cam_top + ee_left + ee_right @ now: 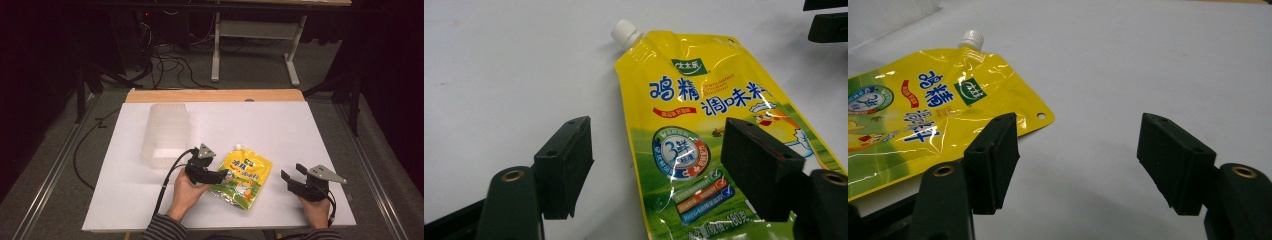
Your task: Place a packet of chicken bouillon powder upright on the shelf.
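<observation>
White table (310,130), high view. Far left: a translucent plastic container (166,134) lying on the tabletop, left of centre; contents cannot be made out through the cloudy walls. Just right of and nearer than it, the left gripper (223,176), held in the person's left hand (186,192), jaws spread apart and empty. In the left gripper view the jaws straddle the left edge of a yellow spouted pouch (704,130): one jaw over bare table, the other over the printed face; contact with the film cannot be judged. The pouch lies flat near the table's front centre, white screw cap (625,32) pointing away from the person, blue Chinese lettering and a round "3" badge on its face. Farther right, the right gripper (293,173) in the right hand (316,209), jaws wide apart, gripping nothing, near the pouch's right edge but clear of it.
</observation>
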A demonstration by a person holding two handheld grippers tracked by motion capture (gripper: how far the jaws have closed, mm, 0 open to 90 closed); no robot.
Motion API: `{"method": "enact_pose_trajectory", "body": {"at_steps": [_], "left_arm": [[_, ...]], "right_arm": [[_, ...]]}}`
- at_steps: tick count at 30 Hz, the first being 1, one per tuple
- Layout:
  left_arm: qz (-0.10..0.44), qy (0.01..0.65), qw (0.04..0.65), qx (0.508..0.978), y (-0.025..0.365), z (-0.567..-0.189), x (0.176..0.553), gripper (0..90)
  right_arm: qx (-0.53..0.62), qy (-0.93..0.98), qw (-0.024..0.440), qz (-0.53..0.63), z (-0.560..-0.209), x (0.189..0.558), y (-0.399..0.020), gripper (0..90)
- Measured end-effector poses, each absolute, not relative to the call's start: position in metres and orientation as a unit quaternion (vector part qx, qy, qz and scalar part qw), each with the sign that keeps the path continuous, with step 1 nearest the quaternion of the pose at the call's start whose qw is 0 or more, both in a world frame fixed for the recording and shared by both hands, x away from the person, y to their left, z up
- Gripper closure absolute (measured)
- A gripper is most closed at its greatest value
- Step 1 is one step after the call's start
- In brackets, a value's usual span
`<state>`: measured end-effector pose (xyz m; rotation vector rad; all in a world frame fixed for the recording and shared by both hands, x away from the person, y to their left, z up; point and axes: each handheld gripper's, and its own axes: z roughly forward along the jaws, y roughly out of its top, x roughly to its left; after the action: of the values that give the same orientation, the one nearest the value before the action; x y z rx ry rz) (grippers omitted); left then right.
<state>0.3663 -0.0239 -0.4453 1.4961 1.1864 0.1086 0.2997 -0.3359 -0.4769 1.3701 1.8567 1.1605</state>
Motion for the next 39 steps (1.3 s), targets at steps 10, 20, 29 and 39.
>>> {"method": "enact_pose_trajectory", "body": {"at_steps": [10,20,29,39], "left_arm": [[0.044,0.507,0.570,0.646,-0.045,-0.450,0.380,28.9],[0.049,0.513,0.544,0.662,-0.069,-0.459,0.391,28.1],[0.036,0.521,0.518,0.678,-0.074,-0.472,0.393,25.9],[0.050,0.506,0.505,0.698,-0.079,-0.479,0.387,33.7]], "right_arm": [[0.510,0.692,0.275,0.431,-0.477,0.300,-0.336,33.6],[0.511,0.691,0.275,0.431,-0.477,0.300,-0.336,33.7],[0.509,0.690,0.280,0.433,-0.477,0.299,-0.336,33.8],[0.509,0.691,0.281,0.428,-0.477,0.299,-0.335,33.9]]}}
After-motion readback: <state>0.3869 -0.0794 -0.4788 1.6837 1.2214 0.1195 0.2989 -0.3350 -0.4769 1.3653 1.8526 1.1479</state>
